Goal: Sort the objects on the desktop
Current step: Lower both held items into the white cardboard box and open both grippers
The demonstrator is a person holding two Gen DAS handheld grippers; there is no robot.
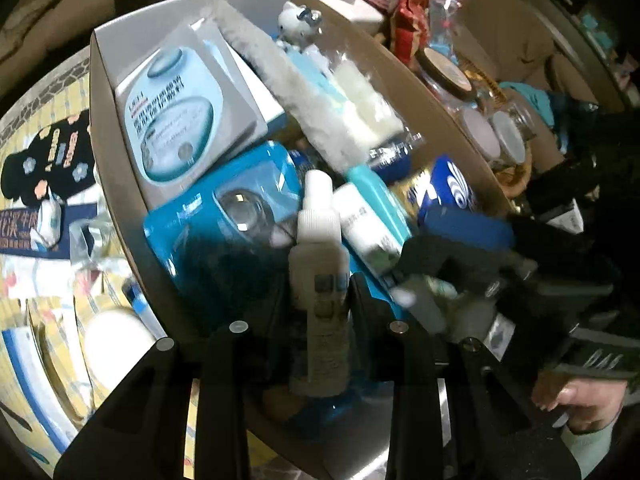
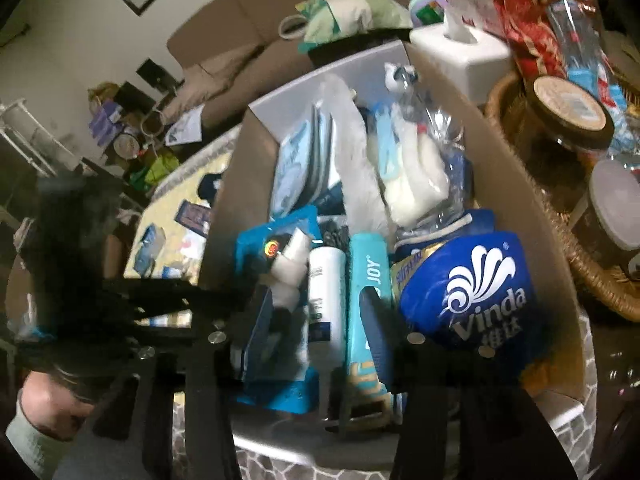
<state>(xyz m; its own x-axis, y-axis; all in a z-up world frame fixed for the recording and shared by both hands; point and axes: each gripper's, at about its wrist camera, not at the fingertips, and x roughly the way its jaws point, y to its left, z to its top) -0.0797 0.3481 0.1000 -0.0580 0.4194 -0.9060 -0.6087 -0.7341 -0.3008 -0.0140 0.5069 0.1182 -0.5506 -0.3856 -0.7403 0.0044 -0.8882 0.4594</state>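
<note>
Left gripper [image 1: 320, 312]: seen at the bottom centre of the left wrist view, its two fingers closed on a white spray bottle [image 1: 318, 256], which is held upright between them above the cardboard box [image 1: 116, 168].

Right gripper [image 2: 316, 328]: seen at the bottom centre of the right wrist view, jaws spread apart and nothing gripped, poised over the near end of the same box [image 2: 516, 184]. In the left wrist view it is shown as a dark blurred shape at centre right [image 1: 460, 256].

Box contents, near to far in the right wrist view: a teal tube [image 2: 368, 280] lying lengthwise between the fingers; a white tube [image 2: 326, 292] just left of it; a blue blister pack [image 2: 276, 240] at the left wall; a blue Vinda tissue pack [image 2: 472, 280] at the right wall; a clear bag of white items [image 2: 416, 176] above centre; a grey-white box [image 1: 184, 120] leaned against the upper left wall in the left wrist view; a white cat figure [image 1: 296, 20] at the far end.

Outside the box: a white tissue box [image 2: 460, 52] at upper right; a woven basket [image 2: 592, 280] with lidded jars at right; a yellow tabletop [image 1: 52, 240] with scattered items at left.
</note>
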